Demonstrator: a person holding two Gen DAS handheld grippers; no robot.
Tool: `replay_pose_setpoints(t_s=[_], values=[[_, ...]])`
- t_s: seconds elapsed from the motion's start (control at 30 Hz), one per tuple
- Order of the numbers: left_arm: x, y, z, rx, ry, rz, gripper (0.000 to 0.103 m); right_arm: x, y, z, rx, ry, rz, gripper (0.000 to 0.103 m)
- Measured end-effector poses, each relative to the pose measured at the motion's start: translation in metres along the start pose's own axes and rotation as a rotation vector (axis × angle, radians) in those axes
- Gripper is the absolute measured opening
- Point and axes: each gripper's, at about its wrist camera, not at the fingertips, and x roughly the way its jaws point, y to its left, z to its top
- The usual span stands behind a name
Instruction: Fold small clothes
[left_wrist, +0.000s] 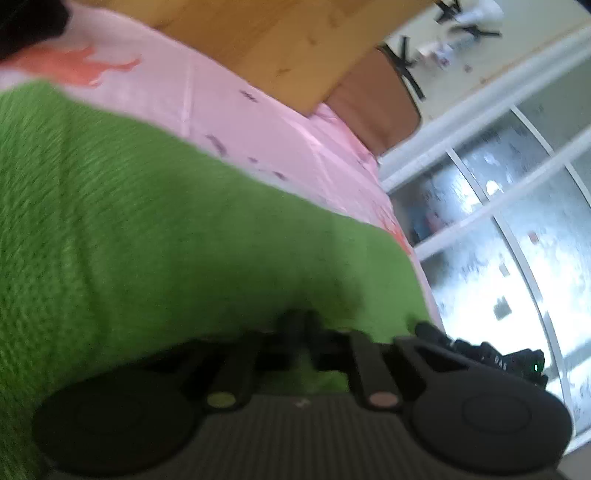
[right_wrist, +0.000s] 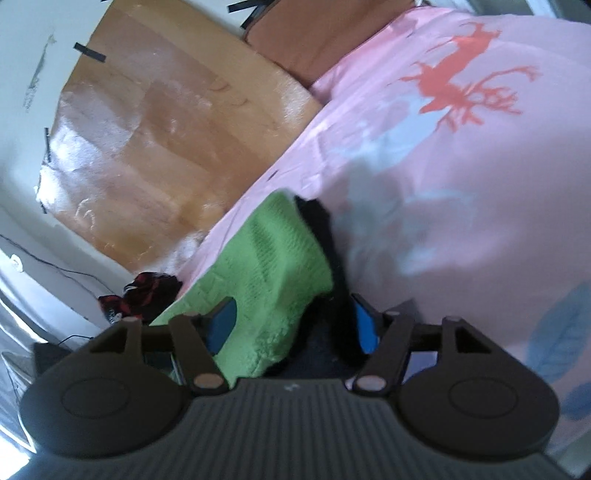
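Right gripper (right_wrist: 295, 321) low in the frame, jaws parted, green knit garment (right_wrist: 266, 266) draped between them, pads not pressing. Left gripper (left_wrist: 301, 332) has jaws pinched together at the knit's edge, though whether cloth is caught, I cannot tell. Soft, light, floppy stuff on the pink bedsheet (right_wrist: 461, 221); best taken by corners or hem. No legible writing.

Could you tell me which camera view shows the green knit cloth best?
The right wrist view: there the green cloth shows its edges and folded shape on the pink sheet, hanging between the right gripper's open jaws. The left wrist view gives only a blurred close-up of its knit surface, edges mostly cut off.
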Motion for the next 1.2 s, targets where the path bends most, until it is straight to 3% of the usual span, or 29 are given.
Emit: replay_pose_setpoints(t_s=[0.07,0.1,0.17,0.27,0.37,0.43,0.53,0.67,0.8,0.87,0.97,1.07,1.2], values=[[-0.001,0.005,0.003,-0.034,0.014,-0.014,0.006,0.009,-0.003,-0.002,0.056,0.044,0.034,0.035],[-0.001,0.003,0.003,-0.027,0.015,-0.007,0.006,0.016,-0.005,-0.004,0.097,0.083,0.065,0.035],[-0.005,0.0,0.003,-0.003,0.012,0.007,0.006,0.019,0.005,-0.003,0.089,0.08,0.101,0.033],[-0.021,-0.004,0.007,0.004,-0.003,-0.017,0.015,0.011,0.048,0.009,-0.036,0.037,0.169,0.032],[-0.078,0.002,0.012,0.011,-0.16,-0.069,0.029,0.013,0.105,0.017,-0.209,0.039,0.223,0.033],[-0.126,0.014,0.014,-0.019,-0.299,-0.064,0.04,0.023,0.145,0.013,-0.334,0.076,0.263,0.033],[-0.183,0.033,0.009,-0.075,-0.456,0.008,0.047,0.052,0.197,-0.007,-0.498,0.186,0.317,0.033],[-0.227,0.056,-0.008,-0.137,-0.552,0.056,0.053,0.107,0.249,-0.054,-0.682,0.368,0.352,0.033],[-0.227,0.058,-0.016,-0.145,-0.548,0.03,0.058,0.17,0.262,-0.104,-0.767,0.543,0.299,0.039],[-0.215,0.05,-0.012,-0.117,-0.524,0.011,0.061,0.174,0.263,-0.112,-0.791,0.507,0.328,0.044],[-0.194,0.038,-0.003,-0.058,-0.485,-0.002,0.062,0.163,0.269,-0.105,-0.797,0.524,0.359,0.059],[-0.173,0.033,0.007,-0.036,-0.451,0.059,0.062,0.137,0.271,-0.09,-0.799,0.486,0.412,0.059],[-0.162,0.043,0.014,-0.07,-0.429,0.073,0.062,0.1,0.263,-0.05,-0.749,0.316,0.425,0.058]])
